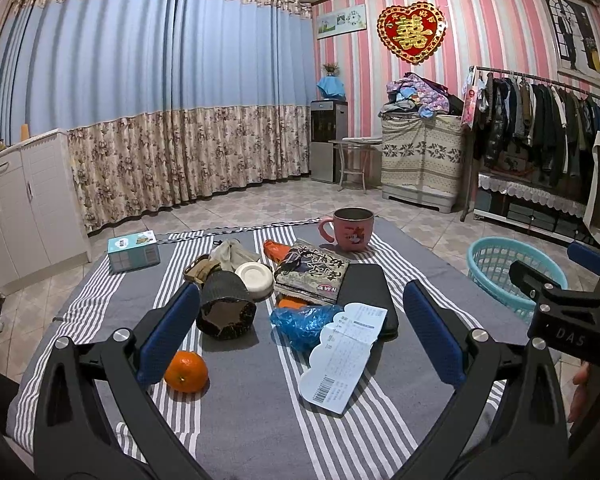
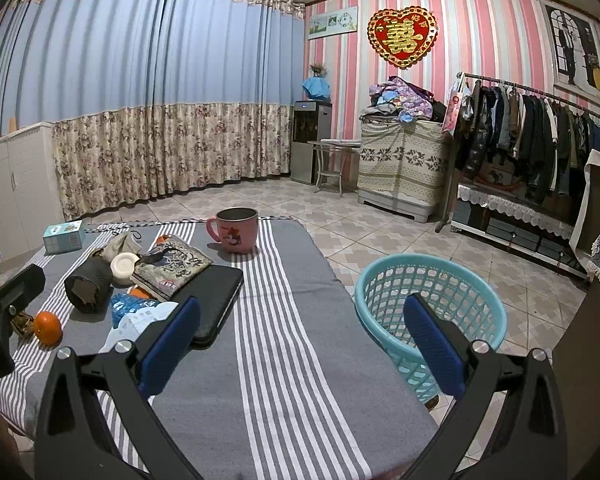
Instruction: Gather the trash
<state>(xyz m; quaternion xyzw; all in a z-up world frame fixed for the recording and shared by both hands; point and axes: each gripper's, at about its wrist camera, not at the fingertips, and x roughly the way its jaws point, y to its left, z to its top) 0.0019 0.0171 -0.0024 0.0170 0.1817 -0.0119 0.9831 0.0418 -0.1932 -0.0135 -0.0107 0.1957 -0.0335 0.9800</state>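
Note:
On the striped grey cloth lie a white paper slip [image 1: 342,358], a crumpled blue plastic bag [image 1: 302,322], a dark torn cup-like wrapper [image 1: 225,306] and an orange wrapper [image 1: 275,249]. My left gripper [image 1: 300,336] is open and empty, held low over the table just before the slip and bag. My right gripper [image 2: 300,344] is open and empty above the table's right edge, next to the turquoise basket [image 2: 428,300] on the floor. The basket also shows in the left wrist view [image 1: 508,268]. The slip and bag also show in the right wrist view [image 2: 136,316].
Also on the table: a tangerine [image 1: 186,372], a pink mug [image 1: 350,228], a book [image 1: 312,272], a black case [image 1: 366,292], a white round dish [image 1: 255,276], a tissue box [image 1: 134,251], beige cloth items [image 1: 230,254]. A clothes rack [image 2: 532,128] stands at right.

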